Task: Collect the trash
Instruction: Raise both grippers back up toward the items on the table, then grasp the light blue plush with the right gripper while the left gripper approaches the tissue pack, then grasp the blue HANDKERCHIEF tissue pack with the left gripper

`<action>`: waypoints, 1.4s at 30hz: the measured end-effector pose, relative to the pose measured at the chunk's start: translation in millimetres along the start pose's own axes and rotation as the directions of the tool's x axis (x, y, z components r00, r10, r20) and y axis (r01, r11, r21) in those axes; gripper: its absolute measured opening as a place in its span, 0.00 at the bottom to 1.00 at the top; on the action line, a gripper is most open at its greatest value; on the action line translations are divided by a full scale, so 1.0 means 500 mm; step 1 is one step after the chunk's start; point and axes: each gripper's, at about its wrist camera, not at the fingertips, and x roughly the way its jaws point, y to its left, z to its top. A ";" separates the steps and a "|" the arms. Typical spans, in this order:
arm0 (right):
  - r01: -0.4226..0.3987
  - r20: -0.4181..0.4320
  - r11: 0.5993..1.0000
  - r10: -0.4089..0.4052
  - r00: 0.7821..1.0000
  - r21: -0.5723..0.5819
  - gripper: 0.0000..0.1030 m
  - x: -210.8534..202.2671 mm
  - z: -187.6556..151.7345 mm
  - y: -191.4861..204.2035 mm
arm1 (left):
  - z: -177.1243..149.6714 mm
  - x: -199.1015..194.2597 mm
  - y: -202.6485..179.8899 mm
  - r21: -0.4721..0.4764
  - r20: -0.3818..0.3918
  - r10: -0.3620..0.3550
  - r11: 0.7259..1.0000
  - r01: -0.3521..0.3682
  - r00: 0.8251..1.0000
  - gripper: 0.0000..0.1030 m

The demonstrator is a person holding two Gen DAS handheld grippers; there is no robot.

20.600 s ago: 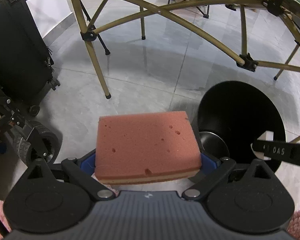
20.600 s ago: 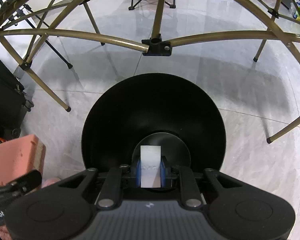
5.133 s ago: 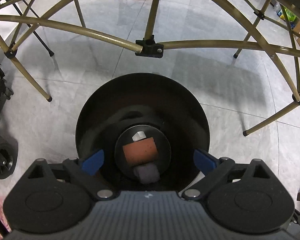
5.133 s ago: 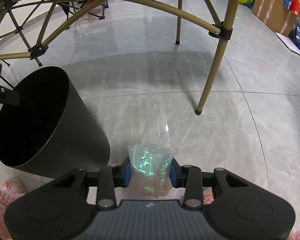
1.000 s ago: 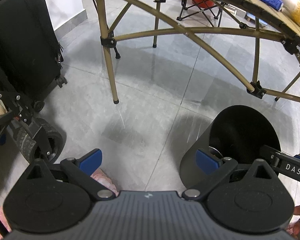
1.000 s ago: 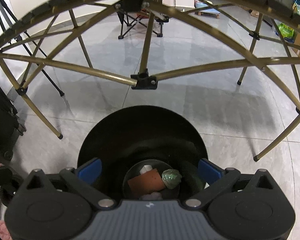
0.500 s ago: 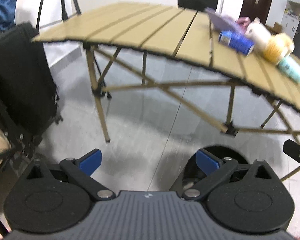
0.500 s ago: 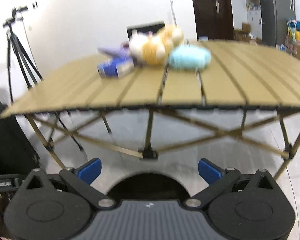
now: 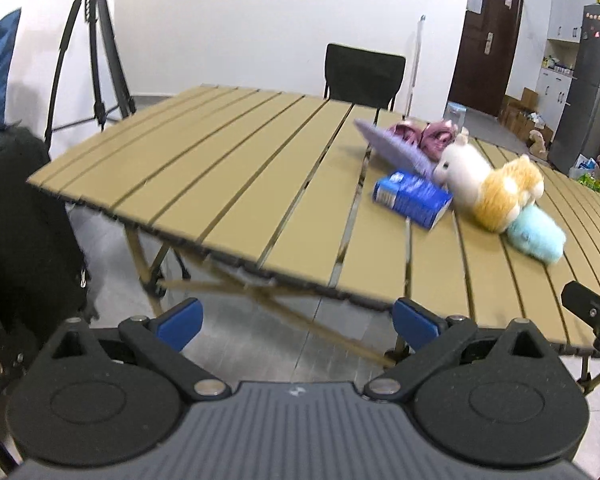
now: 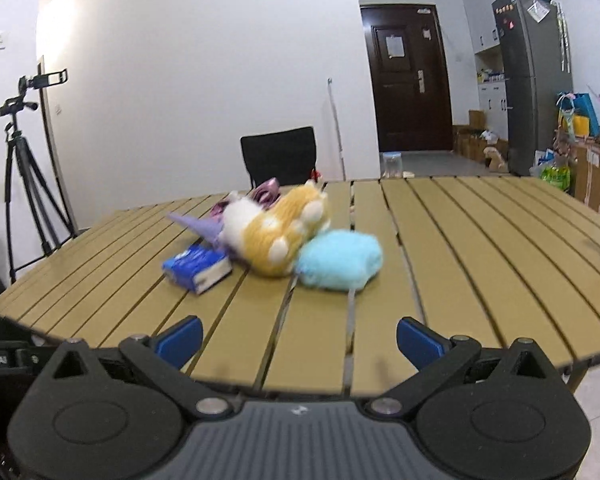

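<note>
Both grippers are raised to the height of the tan slatted table (image 9: 236,184) (image 10: 480,248), and the black bin is out of both views. My left gripper (image 9: 298,322) stands open with nothing between its blue pads, short of the table's near edge. My right gripper (image 10: 298,340) is open and empty too, over the near edge. On the table lie a blue packet (image 9: 412,198) (image 10: 198,266), an orange and white plush toy (image 9: 496,188) (image 10: 276,236), a light blue plush (image 9: 534,238) (image 10: 338,260), a purple flat item (image 9: 392,150) and pink bundles (image 9: 424,138).
A black chair (image 9: 362,76) (image 10: 280,156) stands behind the table. A tripod (image 9: 90,44) (image 10: 20,152) is at the left by the white wall, and a black suitcase (image 9: 16,232) is at the near left. A dark door (image 10: 404,76), a fridge (image 10: 536,76) and boxes fill the right.
Both grippers have risen from over the black bin to table height, and both views now look across the tabletop. Both stay open and empty.
</note>
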 end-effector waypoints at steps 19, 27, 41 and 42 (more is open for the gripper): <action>0.118 -0.053 0.992 -0.120 0.991 -0.039 1.00 0.222 0.078 -0.031 | 0.120 0.129 -0.082 0.004 0.020 -0.044 0.999 0.044 0.999 1.00; 0.129 -0.102 0.989 -0.136 0.986 -0.073 0.88 0.287 0.079 -0.022 | 0.139 0.169 -0.104 0.040 0.017 -0.059 0.998 0.058 0.998 1.00; 0.117 -0.068 0.992 -0.119 0.991 -0.039 0.73 0.257 0.078 -0.052 | 0.152 0.209 -0.104 0.051 -0.015 -0.097 0.994 0.098 0.995 1.00; 0.120 -0.060 0.992 -0.122 0.991 -0.039 0.73 0.252 0.079 -0.053 | 0.156 0.212 -0.105 0.050 -0.018 -0.105 0.993 0.105 0.994 1.00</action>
